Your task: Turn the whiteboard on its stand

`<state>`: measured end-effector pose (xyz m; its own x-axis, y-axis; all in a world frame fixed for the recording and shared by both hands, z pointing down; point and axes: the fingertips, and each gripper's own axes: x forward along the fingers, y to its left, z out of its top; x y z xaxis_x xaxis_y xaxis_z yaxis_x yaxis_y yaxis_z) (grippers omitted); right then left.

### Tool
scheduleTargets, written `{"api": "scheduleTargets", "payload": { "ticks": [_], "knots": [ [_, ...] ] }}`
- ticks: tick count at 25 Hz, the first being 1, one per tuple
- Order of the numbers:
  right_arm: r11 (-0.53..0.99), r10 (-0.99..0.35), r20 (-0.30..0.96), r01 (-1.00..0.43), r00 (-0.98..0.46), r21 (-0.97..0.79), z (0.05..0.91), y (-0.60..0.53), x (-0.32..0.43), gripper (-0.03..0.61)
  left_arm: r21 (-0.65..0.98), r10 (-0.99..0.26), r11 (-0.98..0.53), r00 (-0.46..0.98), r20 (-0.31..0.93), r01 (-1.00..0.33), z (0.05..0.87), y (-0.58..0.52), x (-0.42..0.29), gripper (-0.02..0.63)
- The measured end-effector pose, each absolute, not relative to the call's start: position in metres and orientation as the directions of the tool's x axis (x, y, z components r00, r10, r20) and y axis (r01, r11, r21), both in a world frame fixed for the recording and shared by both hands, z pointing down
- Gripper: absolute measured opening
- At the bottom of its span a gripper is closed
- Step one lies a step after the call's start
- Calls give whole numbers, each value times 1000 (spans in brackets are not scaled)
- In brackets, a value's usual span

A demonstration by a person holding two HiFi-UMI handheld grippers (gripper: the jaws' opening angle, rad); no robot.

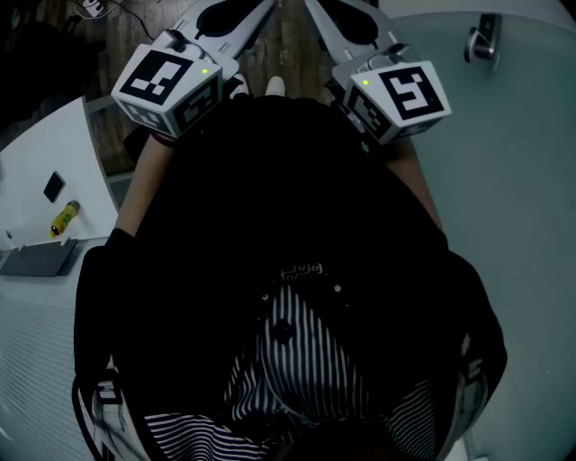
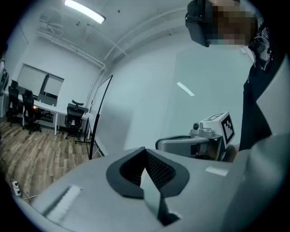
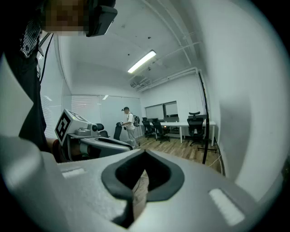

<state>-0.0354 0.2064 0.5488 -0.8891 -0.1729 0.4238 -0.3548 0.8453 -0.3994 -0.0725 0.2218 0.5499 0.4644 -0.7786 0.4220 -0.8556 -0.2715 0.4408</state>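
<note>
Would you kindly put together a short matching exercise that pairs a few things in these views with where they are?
Things:
1. yellow object
2. metal handle
3. black office chairs

Places:
A. head view, top right
B. left gripper view, by the white desk at the far left
C. head view, left edge, on the white surface

Pairs: 1-C; 2-A; 3-B

Seen from overhead, the left gripper (image 1: 232,20) sits at the upper left and the right gripper (image 1: 346,22) at the upper right, with a strip of floor (image 1: 288,40) between them. In the right gripper view the whiteboard (image 3: 247,113) fills the right edge — desks (image 3: 179,123) and chairs (image 3: 197,129) stand farther off, left of it, and a person (image 3: 129,124) further left.
</note>
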Motion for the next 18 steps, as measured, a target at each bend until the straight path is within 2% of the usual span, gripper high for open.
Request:
{"api": "scheduleTargets", "payload": {
  "ticks": [8,11,14,18],
  "knots": [
    [812,-163,433,-369,-887,-451,557,196,-29,1,440,-774,-264,461,434,-858,552,223,-74,-2],
    [821,-138,442,-352,-887,-450,561,202,-33,2,399,-764,-242,427,483,-884,559,228,-79,-2],
    [853,-105,433,-305,-895,-423,560,214,-39,2,381,-765,-228,407,499,-896,564,231,-84,-3],
    [868,-15,428,-225,-903,-443,556,229,-46,2,408,-761,-261,447,471,-875,558,228,-77,-2]
  ]
}}
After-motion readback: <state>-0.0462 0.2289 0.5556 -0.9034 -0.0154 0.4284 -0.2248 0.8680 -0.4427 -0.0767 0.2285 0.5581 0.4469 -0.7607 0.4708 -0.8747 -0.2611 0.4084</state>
